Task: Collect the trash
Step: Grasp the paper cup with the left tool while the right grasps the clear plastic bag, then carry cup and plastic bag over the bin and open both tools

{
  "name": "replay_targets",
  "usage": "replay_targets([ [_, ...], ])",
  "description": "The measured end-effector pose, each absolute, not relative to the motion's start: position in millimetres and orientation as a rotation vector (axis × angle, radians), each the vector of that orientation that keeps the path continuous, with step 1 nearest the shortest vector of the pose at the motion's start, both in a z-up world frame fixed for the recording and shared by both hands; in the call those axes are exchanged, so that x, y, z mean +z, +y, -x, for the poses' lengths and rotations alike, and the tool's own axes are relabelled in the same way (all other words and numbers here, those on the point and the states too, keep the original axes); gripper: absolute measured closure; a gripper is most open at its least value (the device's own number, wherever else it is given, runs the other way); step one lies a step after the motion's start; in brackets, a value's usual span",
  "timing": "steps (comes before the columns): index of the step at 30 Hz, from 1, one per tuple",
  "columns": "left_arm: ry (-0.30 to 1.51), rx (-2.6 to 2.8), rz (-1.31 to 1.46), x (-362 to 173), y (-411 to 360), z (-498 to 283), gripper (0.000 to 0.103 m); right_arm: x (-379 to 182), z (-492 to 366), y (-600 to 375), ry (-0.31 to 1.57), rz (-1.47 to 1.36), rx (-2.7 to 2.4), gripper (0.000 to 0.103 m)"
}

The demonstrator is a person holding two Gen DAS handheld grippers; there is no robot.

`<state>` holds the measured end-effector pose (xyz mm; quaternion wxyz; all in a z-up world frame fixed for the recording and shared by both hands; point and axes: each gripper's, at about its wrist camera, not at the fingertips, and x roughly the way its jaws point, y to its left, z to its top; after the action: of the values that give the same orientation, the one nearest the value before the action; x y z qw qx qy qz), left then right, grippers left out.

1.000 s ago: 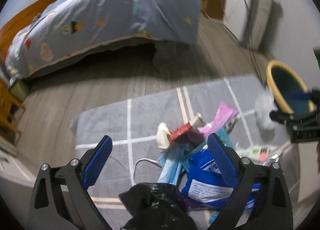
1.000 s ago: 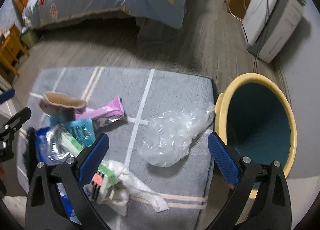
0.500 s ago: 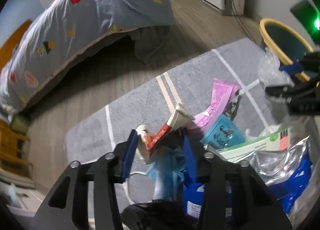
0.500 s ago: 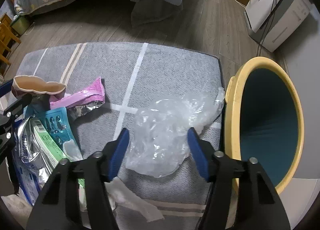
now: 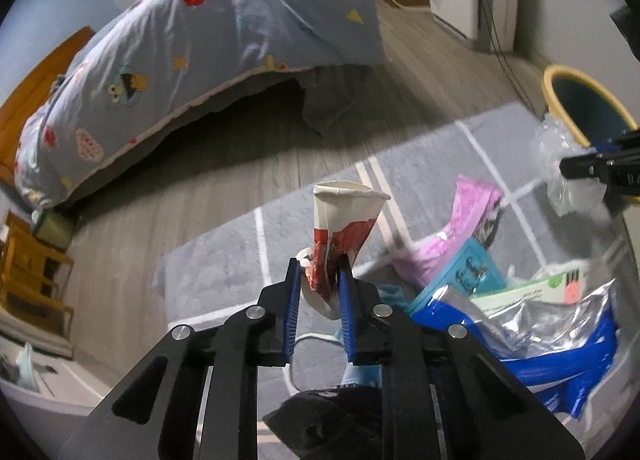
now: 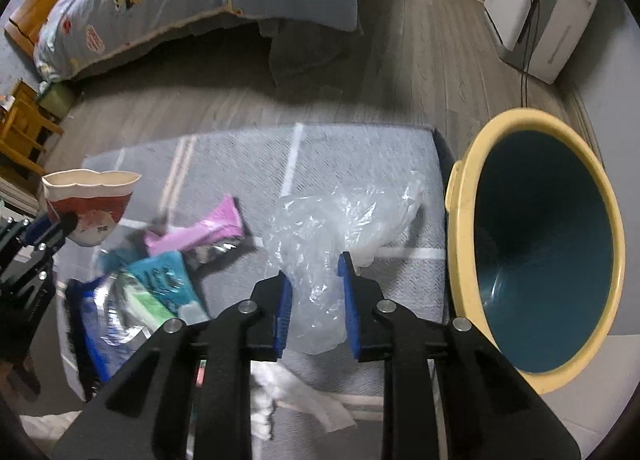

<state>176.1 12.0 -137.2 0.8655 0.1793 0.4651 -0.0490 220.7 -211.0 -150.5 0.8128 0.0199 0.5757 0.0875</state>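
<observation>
One crumpled red-and-white paper cup (image 5: pixel 344 236) is pinched in the closing left gripper (image 5: pixel 318 280); one crinkly clear plastic bag (image 6: pixel 320 244), at the grey rug's (image 6: pixel 360 147) edge beside one round yellow bin (image 6: pixel 536 244), sits between the closing right gripper's (image 6: pixel 316 280) jaws.

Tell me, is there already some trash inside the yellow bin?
No, the right wrist view looks straight into the yellow bin and shows only its bare dark teal inside.

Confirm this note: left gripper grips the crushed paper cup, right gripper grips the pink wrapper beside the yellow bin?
Not quite. The right gripper is closing on the clear plastic bag, not the pink wrapper, as the right wrist view shows. The rest holds.
</observation>
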Motion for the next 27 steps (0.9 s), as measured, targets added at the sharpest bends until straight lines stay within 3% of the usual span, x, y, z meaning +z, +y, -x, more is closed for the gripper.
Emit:
replay_targets([
  [15,0.791,-0.167,-0.224,-55,-14,-159,0.084,-59,-199,-243,0.995,-0.101,0.169,0.081],
  [27,0.696,-0.293,-0.246,-31,-92,-151,0.084,-46,-195,-321,0.939,-0.172,0.079,0.081],
])
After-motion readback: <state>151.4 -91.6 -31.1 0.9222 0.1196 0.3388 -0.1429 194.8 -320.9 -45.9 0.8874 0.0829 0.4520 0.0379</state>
